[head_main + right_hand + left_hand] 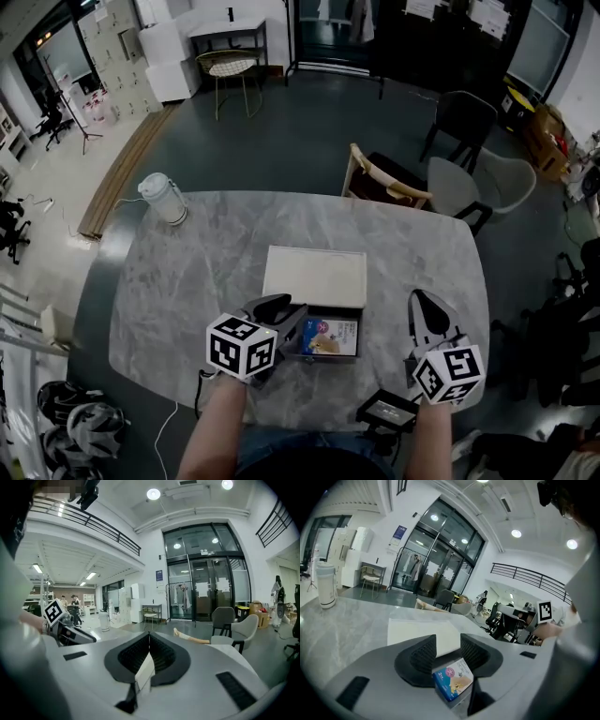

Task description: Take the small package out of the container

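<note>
Seen from above: a grey marble table (187, 300) holds an open container (360, 334), its white lid (315, 276) lying flat behind it. A small blue-printed package (328, 336) lies inside. The left gripper (289, 311) reaches over the container's left edge, jaws apart. The right gripper (424, 305) hangs over bare table to the right, apart from the container. A white jug (165, 197) stands far left.

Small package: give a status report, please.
Left tool open, at small package inside open container. Right tool shut, aside. Nothing blocking.

Head view above table (187, 281); gripper views low
</note>
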`<action>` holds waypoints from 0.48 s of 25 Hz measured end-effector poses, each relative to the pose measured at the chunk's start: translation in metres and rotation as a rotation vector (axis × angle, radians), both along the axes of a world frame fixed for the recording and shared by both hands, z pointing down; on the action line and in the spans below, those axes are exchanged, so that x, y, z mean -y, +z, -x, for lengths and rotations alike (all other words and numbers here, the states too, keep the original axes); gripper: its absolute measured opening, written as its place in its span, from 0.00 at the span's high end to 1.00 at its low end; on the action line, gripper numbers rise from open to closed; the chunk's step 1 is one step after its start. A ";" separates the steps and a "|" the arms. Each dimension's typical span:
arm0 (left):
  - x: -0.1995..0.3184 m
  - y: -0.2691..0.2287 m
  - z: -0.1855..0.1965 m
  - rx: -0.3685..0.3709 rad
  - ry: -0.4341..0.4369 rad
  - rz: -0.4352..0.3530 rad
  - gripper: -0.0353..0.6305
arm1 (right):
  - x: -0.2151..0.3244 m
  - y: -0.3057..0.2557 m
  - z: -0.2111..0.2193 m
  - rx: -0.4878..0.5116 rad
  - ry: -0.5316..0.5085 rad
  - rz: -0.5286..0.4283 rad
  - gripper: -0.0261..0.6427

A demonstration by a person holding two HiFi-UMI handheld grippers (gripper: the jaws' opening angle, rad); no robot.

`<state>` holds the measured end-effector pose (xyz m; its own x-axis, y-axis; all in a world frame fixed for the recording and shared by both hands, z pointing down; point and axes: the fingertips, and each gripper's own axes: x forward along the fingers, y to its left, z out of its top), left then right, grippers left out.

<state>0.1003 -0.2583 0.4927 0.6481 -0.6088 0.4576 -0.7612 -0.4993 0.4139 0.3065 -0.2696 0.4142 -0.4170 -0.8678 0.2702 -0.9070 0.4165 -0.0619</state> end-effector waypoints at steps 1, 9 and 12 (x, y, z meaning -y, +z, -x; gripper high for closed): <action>-0.001 0.006 0.000 0.005 -0.007 0.020 0.69 | 0.003 0.005 0.000 -0.008 -0.014 0.010 0.92; -0.019 0.058 -0.007 0.073 -0.001 0.215 0.69 | 0.010 0.036 0.001 -0.023 -0.082 0.083 0.92; -0.025 0.075 -0.010 0.107 0.024 0.305 0.69 | 0.009 0.047 0.003 -0.017 -0.093 0.114 0.92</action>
<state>0.1103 -0.2328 0.5679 0.5986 -0.4185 0.6830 -0.7982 -0.3830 0.4649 0.3031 -0.2789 0.4615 -0.4882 -0.7890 0.3729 -0.8664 0.4896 -0.0984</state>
